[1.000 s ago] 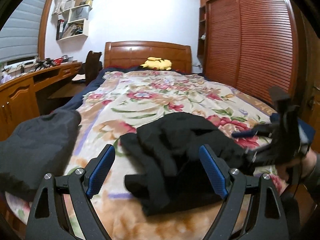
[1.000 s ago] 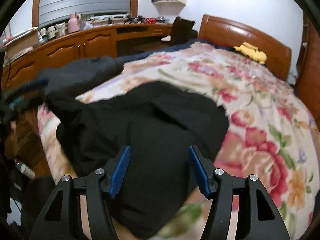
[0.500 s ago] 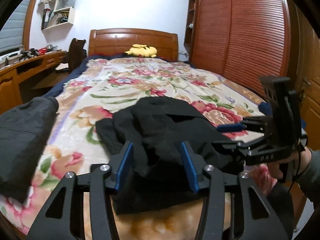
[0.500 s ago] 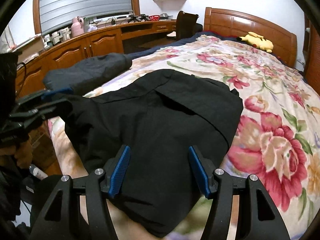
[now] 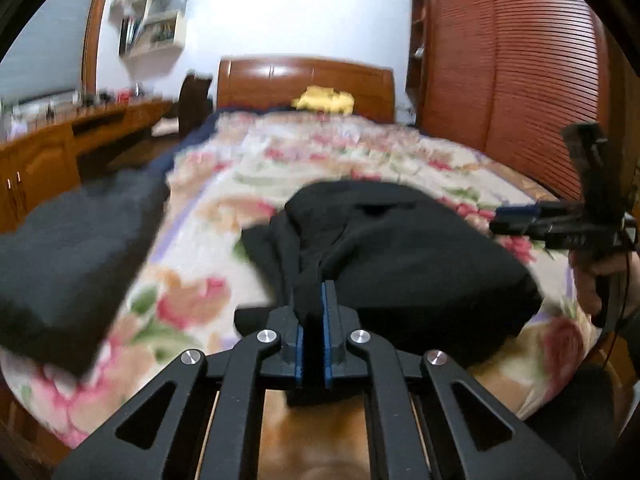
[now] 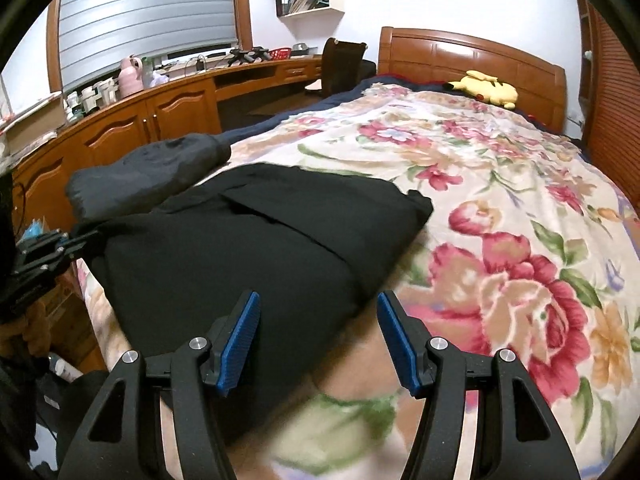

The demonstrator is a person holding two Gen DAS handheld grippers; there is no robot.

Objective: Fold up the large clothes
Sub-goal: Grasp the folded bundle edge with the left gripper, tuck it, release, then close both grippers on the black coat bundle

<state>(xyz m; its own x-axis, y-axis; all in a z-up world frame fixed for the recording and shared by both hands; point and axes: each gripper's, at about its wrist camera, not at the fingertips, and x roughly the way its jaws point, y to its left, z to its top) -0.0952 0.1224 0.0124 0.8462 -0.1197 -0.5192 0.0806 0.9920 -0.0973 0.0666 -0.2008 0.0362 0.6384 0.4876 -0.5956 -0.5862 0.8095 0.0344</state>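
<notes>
A black garment [image 5: 400, 256] lies bunched at the near end of the floral bedspread [image 5: 320, 148]. My left gripper [image 5: 311, 300] is shut on a pinched fold at the garment's near left edge, with cloth standing between the blue pads. In the right wrist view the same black garment [image 6: 256, 248] spreads flat and wide. My right gripper [image 6: 318, 316] is open just above its near right corner, touching nothing. The right gripper [image 5: 560, 220] shows at the right edge of the left wrist view, and the left gripper [image 6: 52, 248] at the left edge of the right view.
A dark grey folded garment [image 6: 148, 172] rests on the bed's left side. A yellow plush toy [image 6: 484, 88] lies by the wooden headboard [image 5: 304, 80]. A wooden desk and cabinets [image 6: 140, 120] run along the left wall, and a slatted wardrobe [image 5: 520, 72] stands on the right.
My left gripper sank toward the bed and its jaws went from wide open to shut on the garment's edge. The right gripper shifted sideways over the garment and stayed open.
</notes>
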